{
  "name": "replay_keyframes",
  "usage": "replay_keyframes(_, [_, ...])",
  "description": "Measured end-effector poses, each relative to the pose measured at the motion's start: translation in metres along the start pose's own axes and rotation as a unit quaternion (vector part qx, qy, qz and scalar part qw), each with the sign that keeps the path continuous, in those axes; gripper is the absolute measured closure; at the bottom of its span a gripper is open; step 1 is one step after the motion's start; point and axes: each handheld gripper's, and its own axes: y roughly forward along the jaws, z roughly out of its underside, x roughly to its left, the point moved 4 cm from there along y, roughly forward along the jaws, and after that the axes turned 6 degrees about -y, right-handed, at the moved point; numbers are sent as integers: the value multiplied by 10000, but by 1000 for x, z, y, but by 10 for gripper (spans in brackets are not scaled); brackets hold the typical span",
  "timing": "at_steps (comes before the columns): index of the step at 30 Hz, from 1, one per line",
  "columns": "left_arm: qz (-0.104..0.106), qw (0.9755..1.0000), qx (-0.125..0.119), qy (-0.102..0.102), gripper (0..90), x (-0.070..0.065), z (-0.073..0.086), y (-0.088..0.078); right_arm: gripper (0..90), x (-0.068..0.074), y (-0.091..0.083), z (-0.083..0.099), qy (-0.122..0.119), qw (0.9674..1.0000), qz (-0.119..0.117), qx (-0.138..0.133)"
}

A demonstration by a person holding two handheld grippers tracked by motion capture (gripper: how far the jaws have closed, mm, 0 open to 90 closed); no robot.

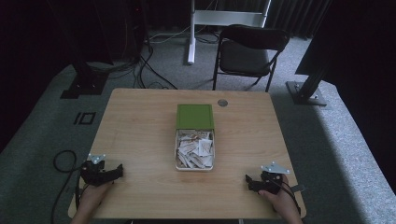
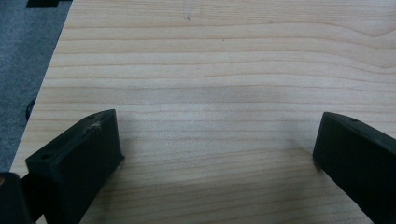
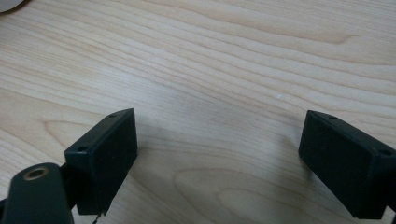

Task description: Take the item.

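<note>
Two hand-held grippers sit at the near corners of the counter (image 1: 140, 121), each held by a hand coming in from the bottom edge. The left hand-held gripper (image 1: 116, 171) has its jaws spread wide with only bare wood grain between them, as the left gripper view shows; the right hand-held gripper (image 1: 249, 180) is likewise spread, gripping nothing.

Farther out, in the middle of the counter and well apart from both, lies a shallow white tray (image 1: 194, 168) heaped with small paper packets (image 1: 194, 149). A green lid (image 1: 195, 116) lies just beyond it, touching or slightly overlapping the tray's far end, so the contents are exposed. A small round grey disc (image 1: 222, 102) sits near the far edge.

Judging by this, the work has barely begun: the box is open and full, no packet is lifted out, and neither jaw pair is yet near it. Reaching in, picking or closing the lid all remain.
</note>
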Motion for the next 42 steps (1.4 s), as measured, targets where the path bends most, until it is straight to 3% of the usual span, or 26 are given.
replay_keyframes(13, [0, 10000, 1, 0, 14, 0, 0, 0, 131, 2, 4, -8, 41, 9999, -35, -90])
replay_keyframes(42, [0, 10000, 0, 0, 14, 0, 0, 0, 133, 12, -14, -71, -229, 9981, -52, -568])
